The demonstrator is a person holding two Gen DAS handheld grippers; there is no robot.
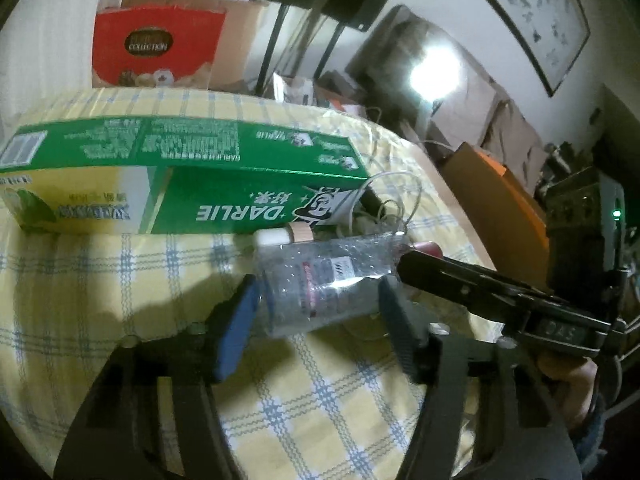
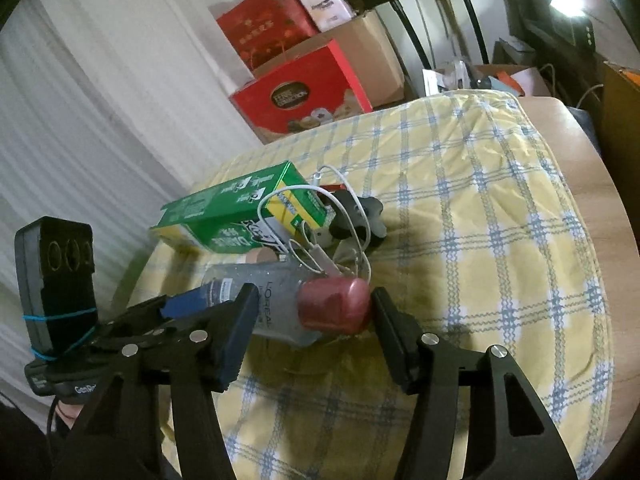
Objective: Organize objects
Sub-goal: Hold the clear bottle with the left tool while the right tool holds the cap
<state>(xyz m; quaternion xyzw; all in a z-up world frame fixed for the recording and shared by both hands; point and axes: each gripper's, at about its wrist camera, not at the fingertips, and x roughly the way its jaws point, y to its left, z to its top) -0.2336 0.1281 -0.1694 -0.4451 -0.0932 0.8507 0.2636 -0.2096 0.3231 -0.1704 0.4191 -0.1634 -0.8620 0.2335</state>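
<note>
Together, two hand-held grippers converge on a clear L'Oréal bottle point(image 1: 320, 280) lying on its side on a yellow plaid cloth point(image 1: 120, 280) that covers a round table point(image 2: 576, 152). Seen from the left wrist camera, the left gripper point(image 1: 316, 308) has its jaws set apart on either side of the bottle's body, the blue-padded finger close against the left end and the other finger just beside the right; whether either pad truly presses the plastic cannot be told. From the right side of that view the right gripper's dark finger reaches in to the bottle's red cap point(image 1: 426, 248). In the right wrist view the right gripper point(image 2: 314, 316) likewise stands open, its fingers flanking the cap, with the right finger near it and a slight gap showing. Just beyond the bottle, on the far side, lies a green Darlie toothpaste box point(image 1: 180, 176) on its long face, with a small white tube point(image 1: 276, 236) between box and bottle. Beside the box's right end sits a tangle of white cable point(image 2: 340, 216) over a black object point(image 2: 360, 216). Off the table, at far left, red gift boxes point(image 2: 304, 88) are stacked with cardboard cartons.
</note>
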